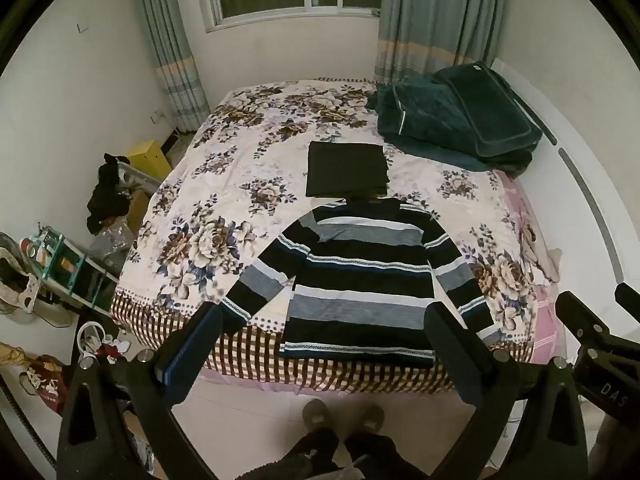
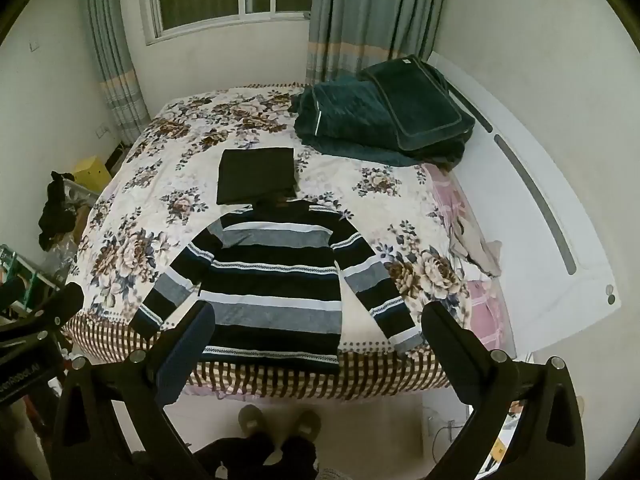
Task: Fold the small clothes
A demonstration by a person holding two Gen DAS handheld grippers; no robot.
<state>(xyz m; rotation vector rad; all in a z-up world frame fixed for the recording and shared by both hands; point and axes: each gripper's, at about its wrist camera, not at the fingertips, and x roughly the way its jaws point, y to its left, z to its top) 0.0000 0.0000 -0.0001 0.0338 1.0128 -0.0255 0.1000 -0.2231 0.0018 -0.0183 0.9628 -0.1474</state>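
Note:
A striped sweater (image 1: pixel 360 276) in black, grey and white lies flat on the bed with both sleeves spread; it also shows in the right wrist view (image 2: pixel 272 280). A folded dark garment (image 1: pixel 347 169) lies just beyond its collar, also seen in the right wrist view (image 2: pixel 256 176). My left gripper (image 1: pixel 324 320) is open and empty, held above the sweater's hem at the bed's near edge. My right gripper (image 2: pixel 318 320) is open and empty, held above the hem and right sleeve. The right gripper's body shows at the right edge of the left wrist view (image 1: pixel 592 336).
The bed (image 1: pixel 224 184) has a floral cover. A dark green folded blanket (image 1: pixel 460 116) lies at the far right by the white headboard (image 2: pixel 540 208). Shelves and clutter (image 1: pixel 60 272) stand on the floor to the left. The person's slippers (image 1: pixel 344 412) are at the bed's foot.

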